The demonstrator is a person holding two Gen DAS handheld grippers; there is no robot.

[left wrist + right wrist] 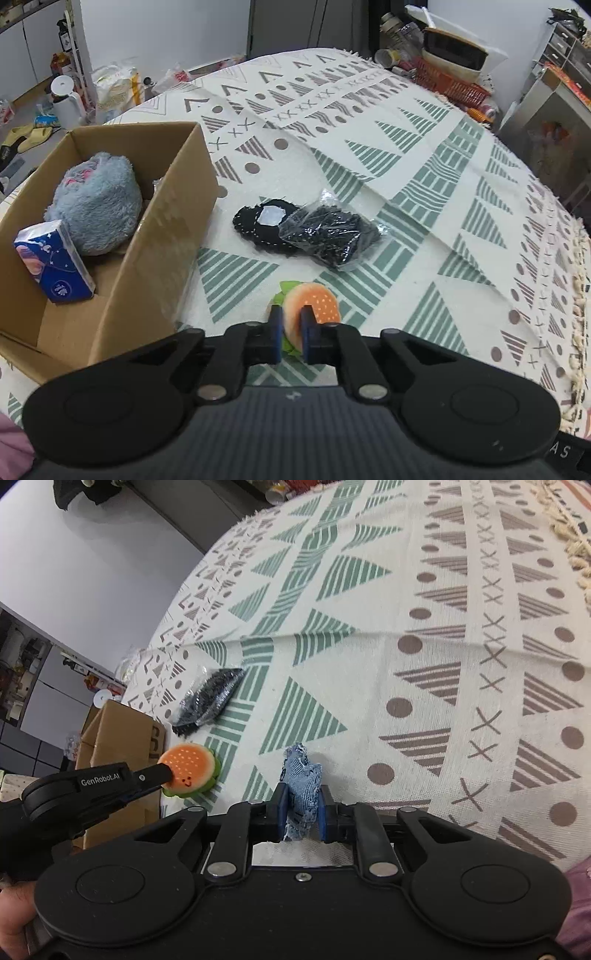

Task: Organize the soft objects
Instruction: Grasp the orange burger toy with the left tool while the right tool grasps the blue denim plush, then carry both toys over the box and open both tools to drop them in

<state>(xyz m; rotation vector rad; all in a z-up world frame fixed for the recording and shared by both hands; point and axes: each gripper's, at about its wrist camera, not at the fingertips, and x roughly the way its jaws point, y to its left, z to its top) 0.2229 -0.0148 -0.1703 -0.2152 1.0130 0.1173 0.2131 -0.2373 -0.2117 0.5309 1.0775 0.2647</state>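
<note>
Between your left gripper's point(291, 328) jaws sits a burger plush point(314, 306), pinched across its edge and held just above the cloth point(424, 206), beside the box point(155, 236). It's light and squashy, so a mid-body grip holds best; thin rims may slip. Orange bun, pale dots, green frill, small stitched face. Your right gripper point(301, 808) is closed on a denim scrap point(303, 779), limp and frayed, likely a folded patch. Farther out lie a black bagged bundle point(328, 232), and, inside the box, a grey plush point(96, 206) and tissue pack point(51, 262).
</note>
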